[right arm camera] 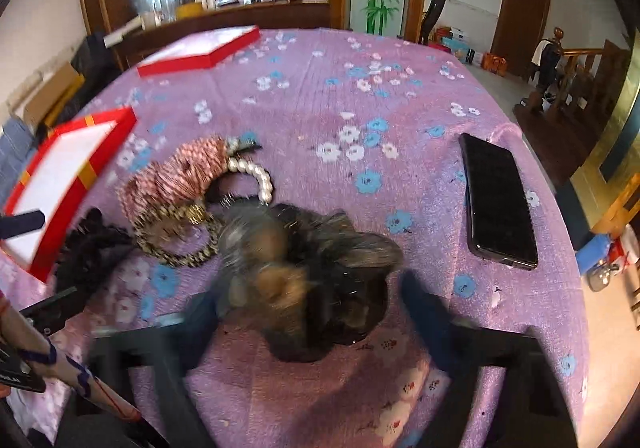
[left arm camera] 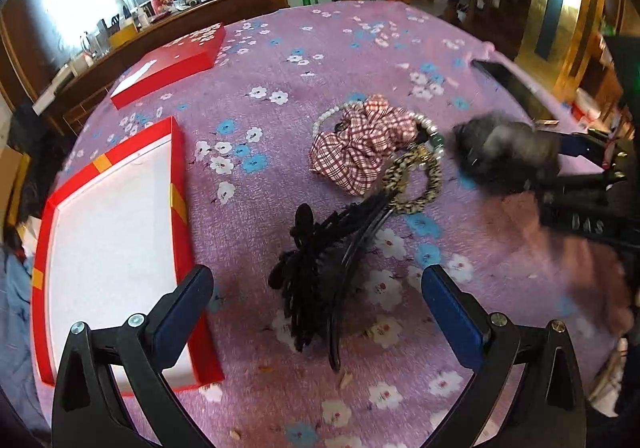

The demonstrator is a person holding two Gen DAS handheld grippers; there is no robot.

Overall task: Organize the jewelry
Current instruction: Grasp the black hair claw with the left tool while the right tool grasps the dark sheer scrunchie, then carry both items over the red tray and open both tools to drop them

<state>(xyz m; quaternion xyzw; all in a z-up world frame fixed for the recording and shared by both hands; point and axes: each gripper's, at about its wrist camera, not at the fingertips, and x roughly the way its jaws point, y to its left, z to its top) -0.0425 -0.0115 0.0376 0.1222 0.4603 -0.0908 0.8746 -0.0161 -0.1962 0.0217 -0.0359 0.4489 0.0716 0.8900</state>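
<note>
A pile of hair accessories lies on the purple floral cloth (left arm camera: 320, 47). A black hair claw (left arm camera: 320, 280) sits between the fingers of my open left gripper (left arm camera: 316, 308). Behind it lie a leopard-print ring (left arm camera: 416, 179), a plaid scrunchie (left arm camera: 360, 143) and a pearl bracelet (left arm camera: 332, 115). A dark furry scrunchie (right arm camera: 312, 272) lies between the spread, blurred fingers of my right gripper (right arm camera: 316, 312), also seen in the left wrist view (left arm camera: 508, 151). An open red box (left arm camera: 108, 248) with a white lining sits at the left.
The red box lid (left arm camera: 172, 63) lies at the far left of the table. A black phone (right arm camera: 496, 203) lies near the right edge. A wooden sideboard with bottles stands behind the table.
</note>
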